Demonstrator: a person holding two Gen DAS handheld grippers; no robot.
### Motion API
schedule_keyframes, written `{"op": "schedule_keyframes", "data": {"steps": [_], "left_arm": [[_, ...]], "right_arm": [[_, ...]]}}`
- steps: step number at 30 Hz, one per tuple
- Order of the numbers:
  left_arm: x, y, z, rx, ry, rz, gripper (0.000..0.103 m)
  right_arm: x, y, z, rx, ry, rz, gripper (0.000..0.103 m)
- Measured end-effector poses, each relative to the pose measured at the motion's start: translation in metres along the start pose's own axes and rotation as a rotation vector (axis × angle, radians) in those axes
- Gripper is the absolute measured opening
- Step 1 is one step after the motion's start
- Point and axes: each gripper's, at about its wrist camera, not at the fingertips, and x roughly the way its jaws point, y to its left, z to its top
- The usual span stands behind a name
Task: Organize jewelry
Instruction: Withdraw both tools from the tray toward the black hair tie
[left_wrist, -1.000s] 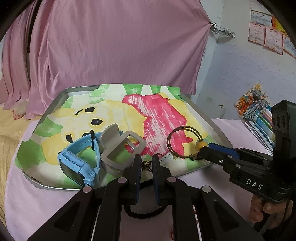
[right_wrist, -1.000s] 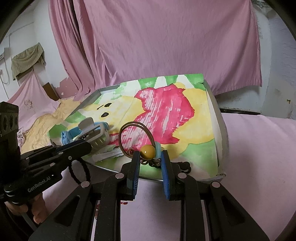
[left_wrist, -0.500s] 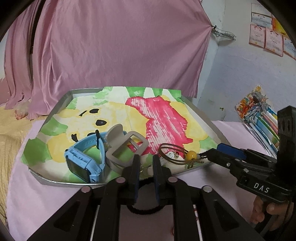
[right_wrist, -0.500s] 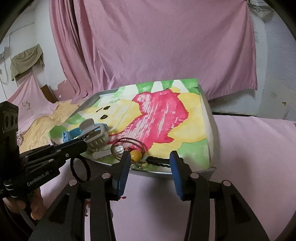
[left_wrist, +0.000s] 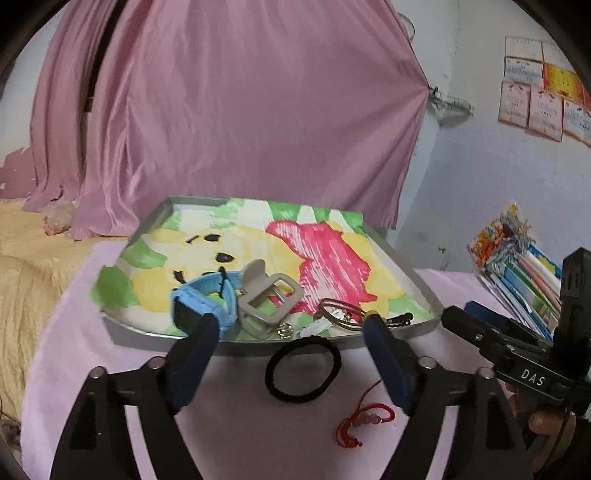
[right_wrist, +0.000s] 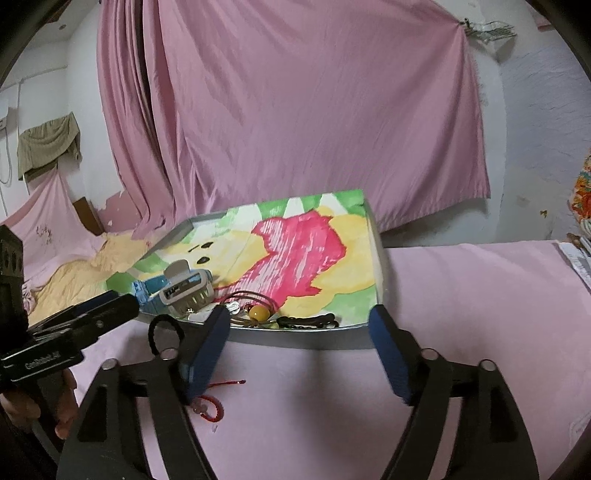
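Between picks: left gripper (left_wrist: 288, 363) and right gripper (right_wrist: 299, 350) both spread wide and empty, black hair tie (left_wrist: 303, 368) outside tray (left_wrist: 424, 291) at its six o'clock rim, probably calling for a low pinch next.

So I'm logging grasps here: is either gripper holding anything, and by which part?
Nothing is held. The left gripper and right gripper both stand open and empty; the black hair tie lies loose on the pink cloth, not pinched.

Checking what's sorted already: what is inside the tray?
In the tray: blue watch, grey buckle, brown beaded cord, black braided piece. Smaller bits are unclear.
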Motion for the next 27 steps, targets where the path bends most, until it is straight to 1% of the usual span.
{"op": "schedule_keyframes", "data": {"steps": [1,2,3,5,8,13,19,27], "left_arm": [[-0.005,0.001,-0.001,-0.005,-0.016,0.010,0.091],[-0.010,0.003,-0.003,-0.009,-0.031,0.017,0.094],[-0.014,0.004,-0.004,-0.011,-0.045,0.023,0.096],[-0.022,0.006,-0.007,-0.010,-0.070,0.044,0.101],[-0.033,0.007,-0.013,0.002,-0.096,0.083,0.101],[-0.048,0.007,-0.021,0.016,-0.123,0.110,0.102],[-0.061,0.002,-0.029,0.043,-0.116,0.124,0.102],[-0.067,0.003,-0.044,0.028,-0.105,0.128,0.102]], "right_arm": [[-0.003,-0.001,-0.001,-0.001,-0.007,-0.004,0.082],[-0.005,-0.001,-0.001,-0.001,-0.011,-0.006,0.088],[-0.008,-0.001,-0.002,-0.002,-0.017,-0.010,0.092],[-0.014,-0.001,-0.005,-0.007,-0.034,-0.016,0.094],[-0.024,0.001,-0.010,-0.023,-0.061,-0.024,0.096],[-0.042,0.006,-0.015,-0.039,-0.114,-0.025,0.099],[-0.057,0.013,-0.021,-0.067,-0.120,-0.032,0.099],[-0.065,0.016,-0.030,-0.079,-0.116,-0.041,0.099]]}}
